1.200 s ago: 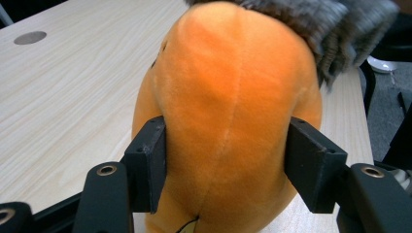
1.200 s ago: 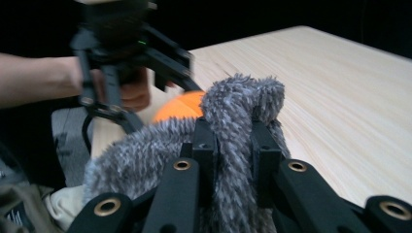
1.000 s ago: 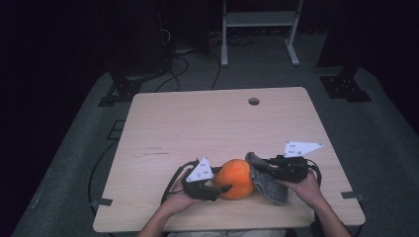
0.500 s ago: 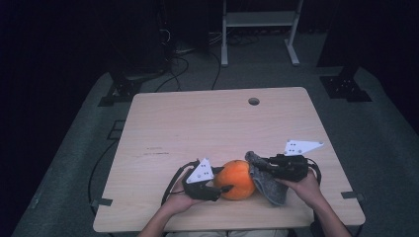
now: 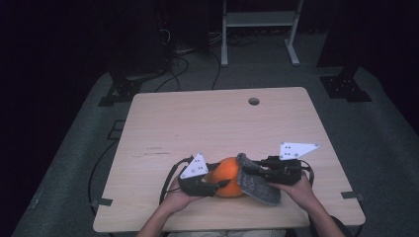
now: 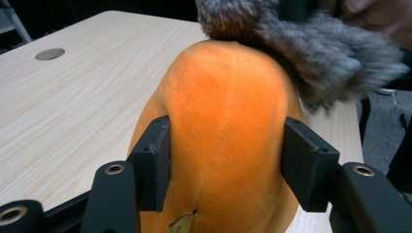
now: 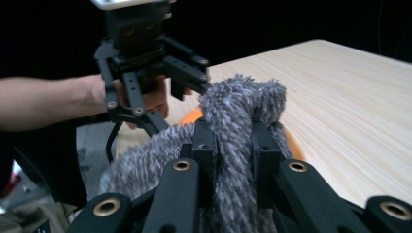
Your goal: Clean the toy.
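Two grippers are seen: the left gripper (image 6: 226,165), its jaws just closed in, is clamped on the one orange plush (image 6: 226,121); the right gripper (image 7: 232,145) is clamped on the one grey furry cloth (image 7: 233,111). Plush and cloth are touching at the near edge of the one table (image 5: 207,123). The plush is partly hidden by cloth; its base is cut off.

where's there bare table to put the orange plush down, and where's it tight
Bare wood runs from the round hole at the far edge down to the grippers, and along the table left side. It is crowded at the near edge: the left gripper clamps the orange plush, and the right gripper pinches the grey fuzzy cloth against it.
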A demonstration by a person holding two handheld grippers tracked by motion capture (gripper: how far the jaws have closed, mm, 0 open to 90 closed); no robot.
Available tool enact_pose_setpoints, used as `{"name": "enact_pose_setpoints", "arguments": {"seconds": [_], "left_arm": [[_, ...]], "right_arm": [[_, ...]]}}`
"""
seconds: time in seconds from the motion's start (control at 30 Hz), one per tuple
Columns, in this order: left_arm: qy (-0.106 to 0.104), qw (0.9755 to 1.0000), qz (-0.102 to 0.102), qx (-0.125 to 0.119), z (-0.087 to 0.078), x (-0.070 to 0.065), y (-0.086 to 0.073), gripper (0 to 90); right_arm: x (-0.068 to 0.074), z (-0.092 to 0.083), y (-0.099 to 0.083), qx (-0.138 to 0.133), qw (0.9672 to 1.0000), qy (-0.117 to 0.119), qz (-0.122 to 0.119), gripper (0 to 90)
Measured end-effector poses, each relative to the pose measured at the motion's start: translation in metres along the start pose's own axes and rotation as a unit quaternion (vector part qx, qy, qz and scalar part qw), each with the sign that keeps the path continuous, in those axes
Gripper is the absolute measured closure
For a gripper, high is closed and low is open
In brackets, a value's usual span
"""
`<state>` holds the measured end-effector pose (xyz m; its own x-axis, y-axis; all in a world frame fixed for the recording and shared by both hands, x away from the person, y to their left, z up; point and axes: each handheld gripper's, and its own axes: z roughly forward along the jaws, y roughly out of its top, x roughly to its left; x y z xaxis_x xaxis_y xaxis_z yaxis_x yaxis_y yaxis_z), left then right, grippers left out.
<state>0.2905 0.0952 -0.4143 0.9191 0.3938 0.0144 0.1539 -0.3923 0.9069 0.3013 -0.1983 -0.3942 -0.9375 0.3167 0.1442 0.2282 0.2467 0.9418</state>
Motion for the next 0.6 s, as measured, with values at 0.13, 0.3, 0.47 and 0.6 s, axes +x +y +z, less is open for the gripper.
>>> {"name": "enact_pose_setpoints", "arguments": {"seconds": [0.13, 0.3, 0.47, 0.6], "left_arm": [[0.007, 0.9999, -0.006, -0.004, -0.004, 0.002, 0.0, 42.4], [0.011, 0.9999, 0.0, -0.001, -0.001, -0.001, 0.002, 42.9], [0.015, 0.9999, 0.006, 0.006, 0.003, 0.0, 0.003, 30.7], [0.006, 0.9988, -0.037, 0.03, 0.008, 0.013, -0.005, 16.3]], "right_arm": [[-0.008, 0.005, -0.007, 0.035, 0.9986, -0.038, 0.005, 76.2], [-0.003, 0.003, -0.005, 0.025, 0.999, -0.036, 0.005, 76.1], [0.004, 0.016, -0.004, 0.046, 0.9982, -0.036, -0.018, 76.3], [-0.007, 0.008, -0.009, 0.05, 0.9967, -0.065, 0.0, 76.3]]}}
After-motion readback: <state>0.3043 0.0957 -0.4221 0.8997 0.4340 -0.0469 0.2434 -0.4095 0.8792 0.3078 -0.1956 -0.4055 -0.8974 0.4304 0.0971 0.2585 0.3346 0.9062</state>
